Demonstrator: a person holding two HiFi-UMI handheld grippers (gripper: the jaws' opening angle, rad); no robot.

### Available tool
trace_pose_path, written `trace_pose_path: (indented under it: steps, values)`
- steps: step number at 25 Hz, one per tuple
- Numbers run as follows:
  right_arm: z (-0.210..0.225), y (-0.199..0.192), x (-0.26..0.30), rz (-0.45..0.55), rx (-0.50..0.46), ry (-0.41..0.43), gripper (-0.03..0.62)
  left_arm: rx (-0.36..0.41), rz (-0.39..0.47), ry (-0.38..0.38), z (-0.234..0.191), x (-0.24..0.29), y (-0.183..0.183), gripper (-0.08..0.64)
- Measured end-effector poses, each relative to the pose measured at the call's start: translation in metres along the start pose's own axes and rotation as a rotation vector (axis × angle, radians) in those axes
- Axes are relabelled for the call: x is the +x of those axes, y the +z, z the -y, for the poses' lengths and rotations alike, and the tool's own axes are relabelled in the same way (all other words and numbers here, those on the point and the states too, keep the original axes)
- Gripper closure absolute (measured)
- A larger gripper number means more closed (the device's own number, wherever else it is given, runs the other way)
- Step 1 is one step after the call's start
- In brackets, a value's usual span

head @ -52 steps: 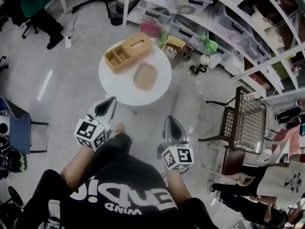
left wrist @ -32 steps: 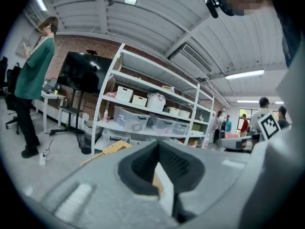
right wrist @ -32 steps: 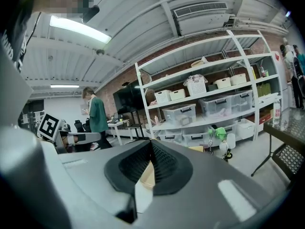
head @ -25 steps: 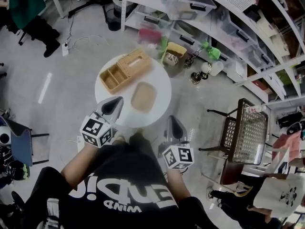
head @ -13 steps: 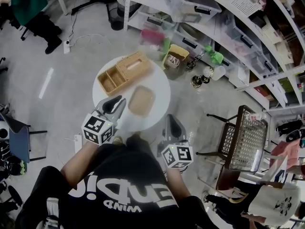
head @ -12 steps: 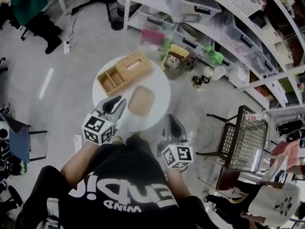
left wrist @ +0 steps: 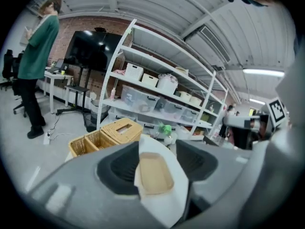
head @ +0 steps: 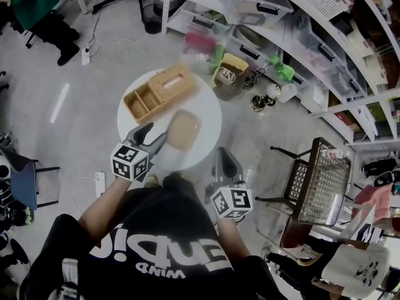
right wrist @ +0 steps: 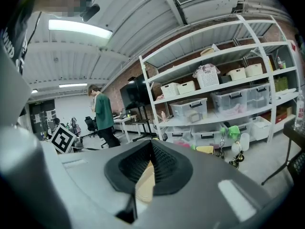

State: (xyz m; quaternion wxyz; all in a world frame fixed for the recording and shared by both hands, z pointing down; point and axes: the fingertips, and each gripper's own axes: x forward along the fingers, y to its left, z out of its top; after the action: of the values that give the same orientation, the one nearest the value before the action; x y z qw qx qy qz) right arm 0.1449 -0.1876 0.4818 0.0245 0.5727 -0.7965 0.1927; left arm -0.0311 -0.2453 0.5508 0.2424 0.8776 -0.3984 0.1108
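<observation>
Grey floor [head: 81, 130] and loaded white shelving [head: 312, 24] surround a round white table [head: 203, 102], where a shallow tan tray [head: 182, 130] lies near the middle and a divided wicker basket [head: 156, 91] sits toward the table's 11 o'clock. Over the table's 7 o'clock edge the left gripper [head: 152, 137] hangs with its jaws wide apart and empty, the tray at its 1 o'clock, seen between them but untouched. Off the table at 5 o'clock, the right gripper [head: 224, 157] has its jaws pressed together on nothing

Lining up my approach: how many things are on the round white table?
2. A wicker basket with compartments sits at the far left of the table; a shallow tan tray lies nearer, just ahead of the open left gripper, which hides a bit of tabletop.
</observation>
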Motion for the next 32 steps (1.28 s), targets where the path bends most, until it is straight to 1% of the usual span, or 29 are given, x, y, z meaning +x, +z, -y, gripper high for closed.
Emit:
trace_pose_path:
  steps: [4, 8, 12, 16, 19, 25, 29, 32]
  values:
    - [0.003, -0.002, 0.005, -0.008, 0.002, 0.002, 0.594, -0.033, -0.05, 0.023, -0.016, 0.014, -0.022, 0.324]
    - [0.007, -0.008, 0.008, -0.022, 0.008, 0.0, 0.594, -0.081, -0.101, 0.048, -0.032, 0.028, -0.048, 0.348]
    - [0.01, -0.011, 0.012, -0.04, 0.011, -0.003, 0.594, -0.115, -0.158, 0.051, -0.042, 0.042, -0.071, 0.356]
    - [0.015, -0.019, 0.013, -0.048, 0.014, -0.008, 0.594, -0.138, -0.212, 0.049, -0.046, 0.053, -0.1, 0.354]
    - [0.017, -0.021, 0.014, -0.053, 0.013, -0.013, 0.594, -0.174, -0.246, 0.048, -0.05, 0.059, -0.118, 0.345]
    - [0.022, -0.019, 0.016, -0.073, 0.016, -0.023, 0.594, -0.287, -0.282, 0.033, -0.053, 0.07, -0.134, 0.333]
    - [0.022, -0.023, 0.015, -0.084, 0.015, -0.026, 0.594, -0.317, -0.306, 0.007, -0.049, 0.073, -0.142, 0.324]
    - [0.021, -0.024, 0.016, -0.087, 0.017, -0.029, 0.594, -0.328, -0.324, 0.001, -0.049, 0.074, -0.146, 0.316]
